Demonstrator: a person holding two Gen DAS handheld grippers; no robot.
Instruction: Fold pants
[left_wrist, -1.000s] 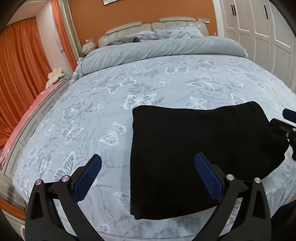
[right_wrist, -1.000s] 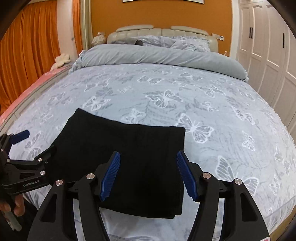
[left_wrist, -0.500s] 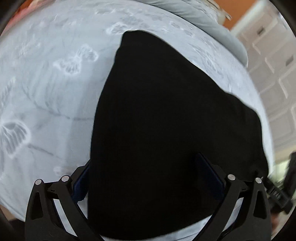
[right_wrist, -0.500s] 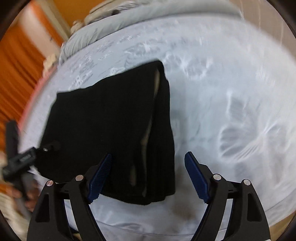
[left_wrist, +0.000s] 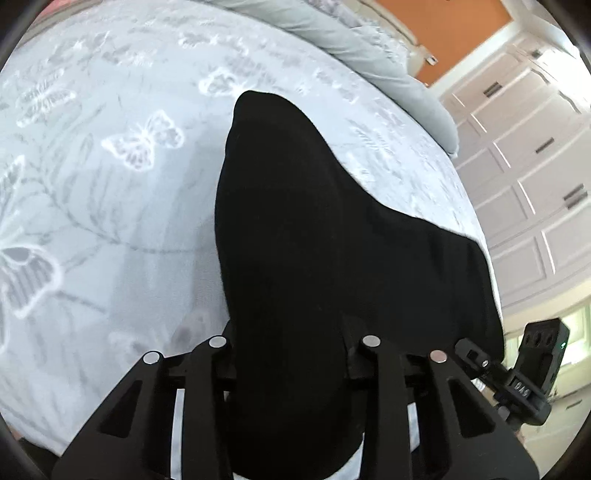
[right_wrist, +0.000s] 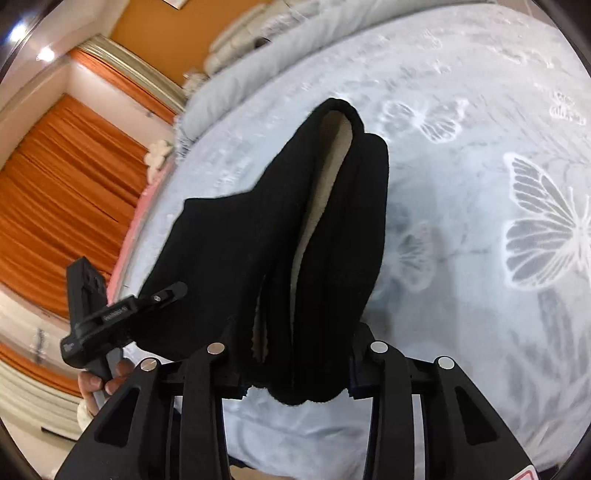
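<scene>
My left gripper (left_wrist: 291, 354) pinches the near edge of the pants (left_wrist: 332, 240); black cloth fills the gap between its fingers and hides the pads. My right gripper (right_wrist: 295, 354) pinches the same near edge at the other corner, its fingers drawn in against a bunched stack of layers.

The pants (right_wrist: 295, 221) are folded into a black bundle. From each grip the cloth runs forward, away from the fingers, toward the far end over the bed (left_wrist: 92, 184). Whether the far end rests on the bed, I cannot tell. In the right wrist view a pale lining shows between two dark layers, straight ahead of the fingers.

The right gripper body (left_wrist: 517, 373) appears to the right of my left fingers, at the cloth's far corner. The left gripper (right_wrist: 110, 314) appears to the left of my right fingers, with the hand (right_wrist: 99, 380) on its handle.

Curtains (right_wrist: 62, 206) hang beyond the bed, left of the right fingers. A wardrobe (left_wrist: 535, 166) stands to the right of the left fingers.
</scene>
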